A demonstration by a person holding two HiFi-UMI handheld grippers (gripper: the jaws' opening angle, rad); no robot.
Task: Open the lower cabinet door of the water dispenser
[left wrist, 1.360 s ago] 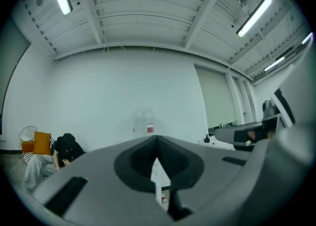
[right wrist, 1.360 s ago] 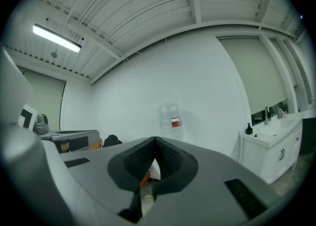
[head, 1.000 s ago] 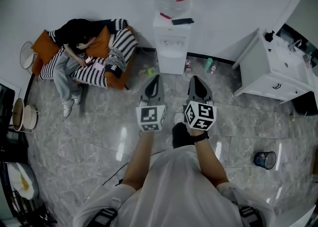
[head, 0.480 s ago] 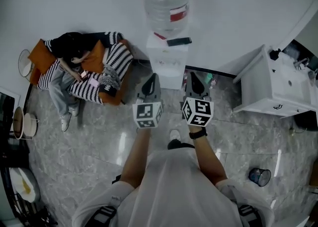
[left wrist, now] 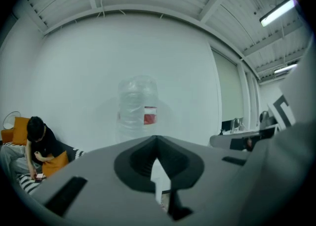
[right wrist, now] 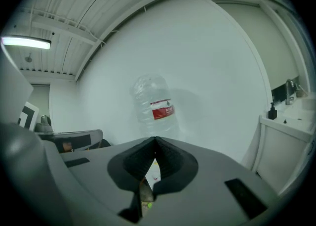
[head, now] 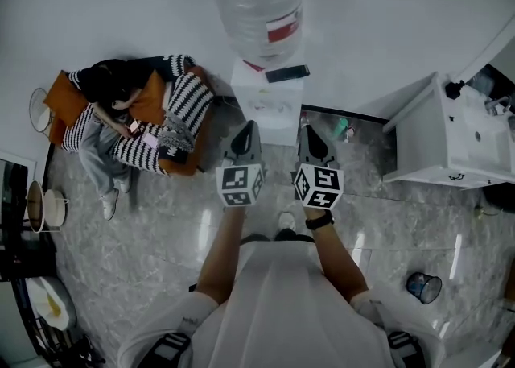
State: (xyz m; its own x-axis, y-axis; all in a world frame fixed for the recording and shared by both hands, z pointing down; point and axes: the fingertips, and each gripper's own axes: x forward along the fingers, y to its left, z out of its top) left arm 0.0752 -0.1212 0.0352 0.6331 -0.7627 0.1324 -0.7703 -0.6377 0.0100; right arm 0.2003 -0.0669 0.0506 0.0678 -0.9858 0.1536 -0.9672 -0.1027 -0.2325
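Observation:
The white water dispenser [head: 269,105] stands against the back wall with a clear bottle [head: 259,6] on top and a dark phone [head: 287,73] on its lid. From this steep angle its lower front is barely visible. My left gripper [head: 249,126] and right gripper [head: 309,129] are held side by side in front of it, pointing at it, short of touching. Both are shut with nothing between the jaws. The bottle [left wrist: 138,111] rises above the closed jaws in the left gripper view, and the same bottle [right wrist: 155,105] shows in the right gripper view.
A person sits on an orange sofa [head: 157,113] with striped cushions, left of the dispenser. A white sink cabinet [head: 438,145] stands at the right. Small bottles [head: 343,127] lie by the wall, and a waste bin [head: 422,286] sits on the marble floor.
Both grippers have moved forward together toward the dispenser, which now looks closer and larger. Their jaws stayed shut.

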